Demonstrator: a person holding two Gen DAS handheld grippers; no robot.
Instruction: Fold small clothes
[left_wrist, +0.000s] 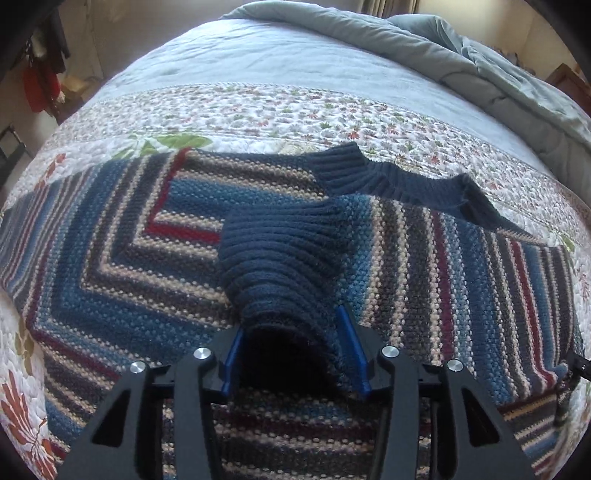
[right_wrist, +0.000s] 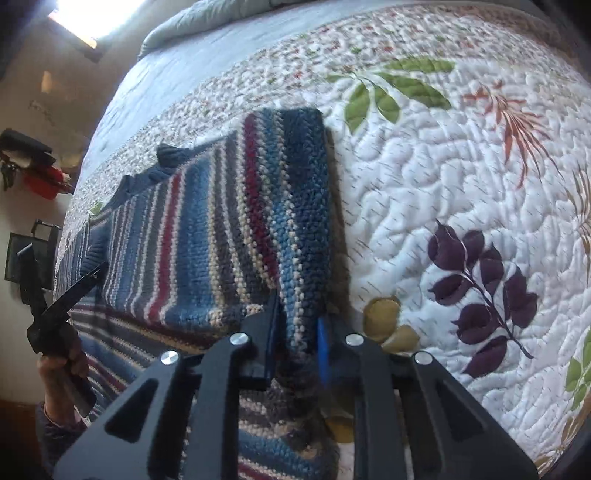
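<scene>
1. My left gripper is clamped on the navy ribbed cuff, sleeve laid across the striped sweater ahead of it.
2. My right gripper pinches the sweater's folded side edge; the quilt lies to its right.
3. I judge this the sleeve-folding step; next, release the cuff flat.

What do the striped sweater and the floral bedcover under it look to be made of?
Striped blue, red and cream sweater: chunky knit, probably wool or acrylic; matte, nubbly stitches, ribbed navy cuff.
White floral bedcover: quilted cotton-like fabric, matte, with puckered stitch lines and printed leaves.
</scene>
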